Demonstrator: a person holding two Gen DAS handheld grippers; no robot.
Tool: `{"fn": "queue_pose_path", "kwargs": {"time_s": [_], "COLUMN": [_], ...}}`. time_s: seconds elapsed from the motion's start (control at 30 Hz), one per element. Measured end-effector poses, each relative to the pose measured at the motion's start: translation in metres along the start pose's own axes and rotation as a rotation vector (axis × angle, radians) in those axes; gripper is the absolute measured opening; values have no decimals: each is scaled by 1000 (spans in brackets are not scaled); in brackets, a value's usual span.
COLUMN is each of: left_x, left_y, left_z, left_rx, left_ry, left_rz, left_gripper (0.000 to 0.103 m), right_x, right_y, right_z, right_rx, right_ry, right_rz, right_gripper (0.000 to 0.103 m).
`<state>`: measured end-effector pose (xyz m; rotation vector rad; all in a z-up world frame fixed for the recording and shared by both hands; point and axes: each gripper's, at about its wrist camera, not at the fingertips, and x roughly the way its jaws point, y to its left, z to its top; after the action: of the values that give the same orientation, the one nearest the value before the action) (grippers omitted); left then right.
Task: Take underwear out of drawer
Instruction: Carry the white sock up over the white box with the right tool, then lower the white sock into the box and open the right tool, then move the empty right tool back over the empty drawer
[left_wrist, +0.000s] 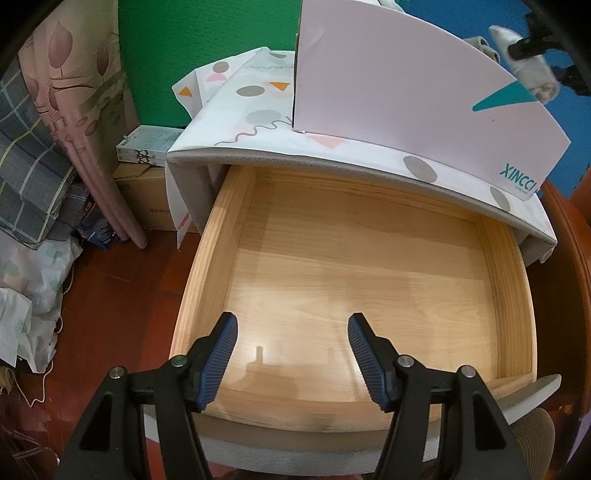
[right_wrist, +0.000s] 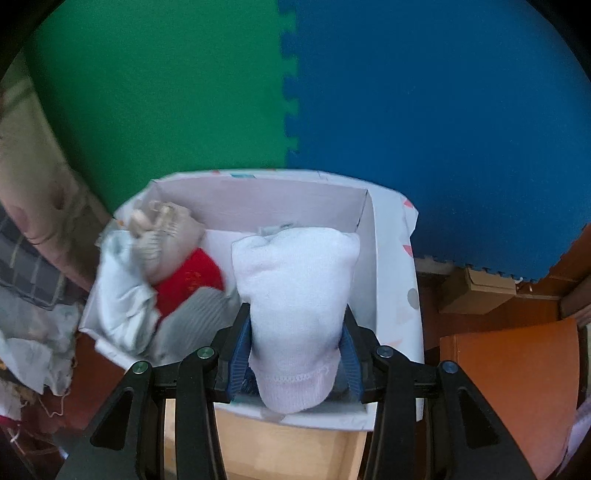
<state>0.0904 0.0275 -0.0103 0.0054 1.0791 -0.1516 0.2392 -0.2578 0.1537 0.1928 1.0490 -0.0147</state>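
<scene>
My right gripper (right_wrist: 295, 314) is shut on a rolled white piece of underwear (right_wrist: 295, 266), with a blue pad pressed to each side of it. It hangs over the right half of a white cardboard box (right_wrist: 369, 266). The box's left half holds several garments: a beige one (right_wrist: 166, 236), a red one (right_wrist: 192, 280) and a pale blue one (right_wrist: 122, 291). In the left wrist view the wooden drawer (left_wrist: 207, 280) is pulled out and its floor is bare. My left gripper (left_wrist: 292, 321) is open above the drawer's front, holding nothing. The box (left_wrist: 406, 92) stands on the cabinet top.
A patterned cover (left_wrist: 258, 92) drapes the cabinet. Curtains and piled bedding (left_wrist: 37, 177) crowd the left, with cardboard boxes (left_wrist: 147, 206) on the red floor. Green and blue foam mats (right_wrist: 288, 110) line the wall. Brown furniture (right_wrist: 517, 387) stands on the right.
</scene>
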Motion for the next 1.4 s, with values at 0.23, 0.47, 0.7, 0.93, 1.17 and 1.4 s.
{"fn": "queue_pose_path", "kwargs": {"time_s": [0.23,0.47,0.7,0.93,1.17,1.4], "left_x": [0,1,-4,-12,-23,-28], "left_y": [0,-3,-7,-12,-16,-18], "left_z": [1,0,-2,-6,-13,-22], "left_rx": [7,20,31,43,64,76], "left_ry": [0,-5,-23,-51,-82,-92], "left_rz": [-6,1,14,19,35,42], "left_gripper": [64,64,64,64,64,64], "right_x": [40,44,-16,-66,-40,-6], "right_y": [-4,-7,-4,7,21,32], "right_z": [5,-4,-37,-123,-218,-271], "right_rx": [22,19,-12,-18,-14,-20], "right_ry": [56,39,-114,-245,-210,-168], "right_rz": [-31,-25,6,25,22,14], "right_gripper": [43,54,79,99,100,99]}}
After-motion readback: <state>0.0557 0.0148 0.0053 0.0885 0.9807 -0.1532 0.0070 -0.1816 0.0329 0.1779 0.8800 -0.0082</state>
